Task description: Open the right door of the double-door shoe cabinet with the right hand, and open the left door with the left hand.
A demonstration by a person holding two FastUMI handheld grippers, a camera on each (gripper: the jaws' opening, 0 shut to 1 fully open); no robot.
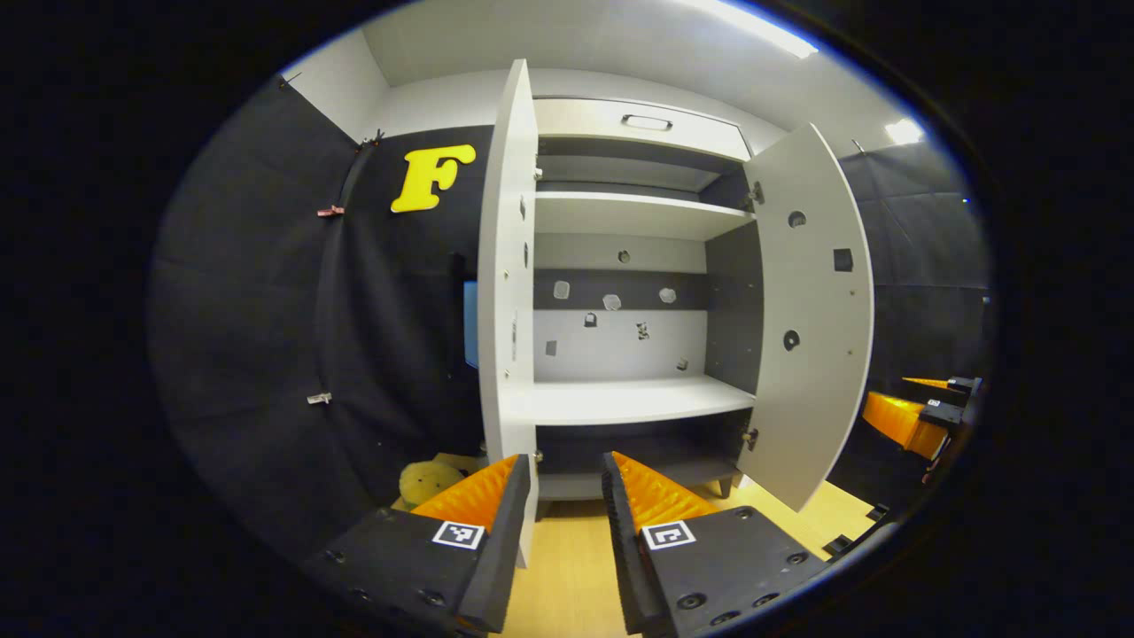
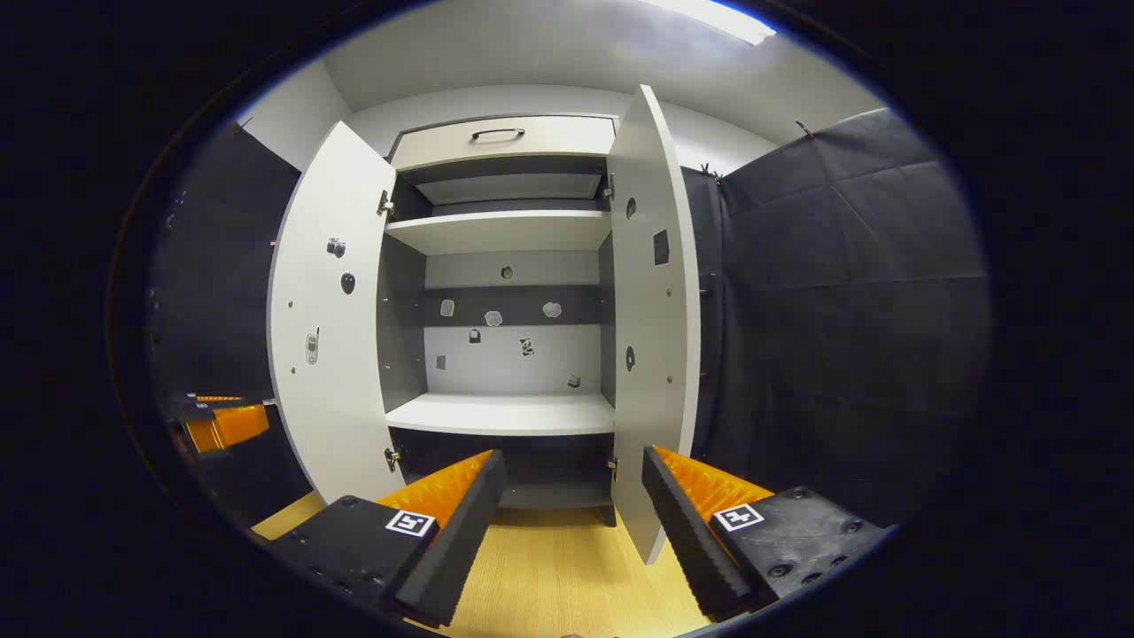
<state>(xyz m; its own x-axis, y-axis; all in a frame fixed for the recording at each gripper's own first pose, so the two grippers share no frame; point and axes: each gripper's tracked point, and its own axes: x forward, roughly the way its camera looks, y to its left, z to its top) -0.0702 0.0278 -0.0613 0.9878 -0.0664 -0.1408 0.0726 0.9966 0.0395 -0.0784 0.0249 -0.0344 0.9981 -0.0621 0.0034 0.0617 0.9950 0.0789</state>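
Both doors of the shoe cabinet [image 1: 620,292] are standing open, exposing the white shelves and the dark back panel. In the left gripper view, the left gripper [image 1: 567,514] is holding its jaws parted with nothing between them; the left door [image 1: 507,266] is rising edge-on just above and ahead of the left-hand finger, its free edge running vertically, so that the door's long axis is lying at right angles to the line across the jaws. The lower corner of that edge is appearing to drop just inside the left-hand finger, though whether it is touching the pad cannot be told. The right door [image 1: 811,319] is swinging outward ahead and to the right of these jaws, and beyond it the other gripper is showing at the far right. In the right gripper view, the right gripper [image 2: 571,523] is likewise presenting parted, empty jaws; the right door [image 2: 654,310] is standing edge-on ahead, just inside the right-hand finger, its bottom corner hanging above the gap, while the left door [image 2: 328,328] is lying ahead and to the left. Each gripper is therefore sitting nearest its own door's free edge, and judging from the wide swing of both leaves, the task is appearing essentially complete, with withdrawal straight back along the fingers being the likely remaining motion.
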